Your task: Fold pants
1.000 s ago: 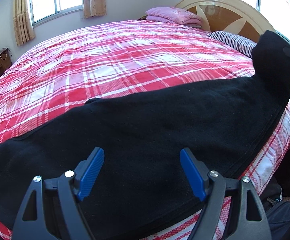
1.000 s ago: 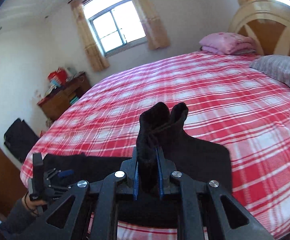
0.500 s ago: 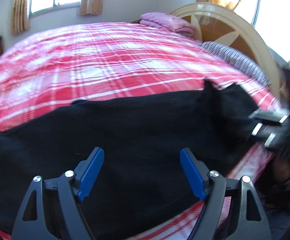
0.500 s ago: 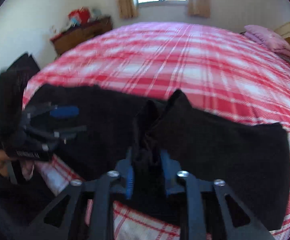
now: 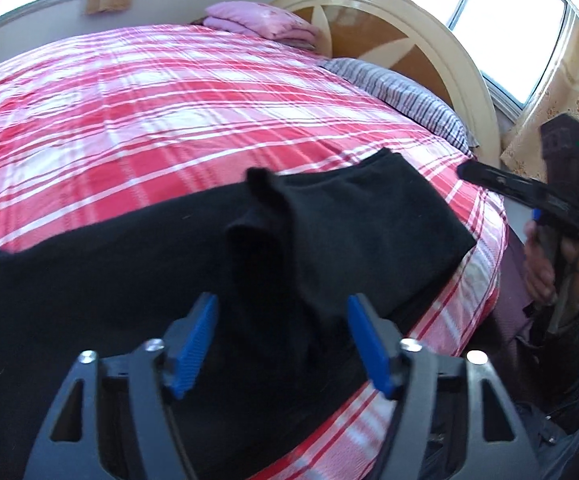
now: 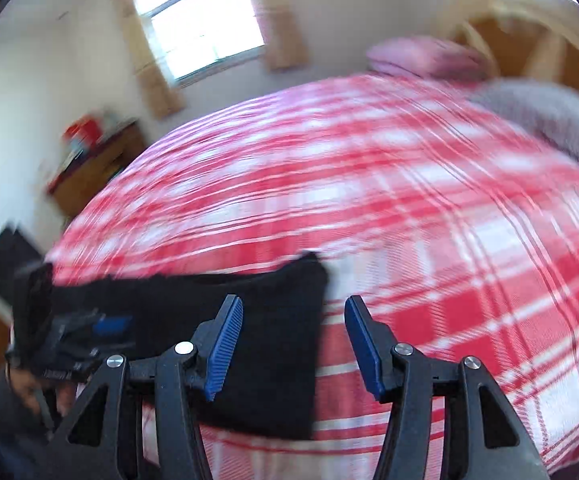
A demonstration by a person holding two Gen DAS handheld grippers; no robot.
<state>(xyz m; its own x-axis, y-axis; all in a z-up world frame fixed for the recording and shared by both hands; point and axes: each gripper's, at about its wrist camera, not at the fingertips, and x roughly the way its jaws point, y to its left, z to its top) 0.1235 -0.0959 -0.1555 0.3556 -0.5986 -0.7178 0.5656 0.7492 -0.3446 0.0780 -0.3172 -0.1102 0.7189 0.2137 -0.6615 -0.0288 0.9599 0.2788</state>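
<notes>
Black pants (image 5: 137,280) lie along the near edge of the red plaid bed (image 5: 169,100). Their right end is folded back over the rest, with a rumpled ridge (image 5: 273,216) on top. My left gripper (image 5: 283,340) is open and empty, low over the pants. My right gripper (image 6: 293,344) is open and empty, held above the folded end (image 6: 257,344); it also shows in the left wrist view (image 5: 537,200), off the bed's right edge. The right wrist view is blurred by motion.
A striped pillow (image 5: 401,96) and a folded pink blanket (image 5: 261,20) lie by the curved headboard (image 5: 429,40). A wooden side table (image 6: 97,168) stands by the far wall. A dark bag (image 6: 9,256) sits on the floor left of the bed.
My right gripper carried the pants end over to the left, laid it on the rest, opened and pulled back to the right. My left gripper stayed open and swung to the right.
</notes>
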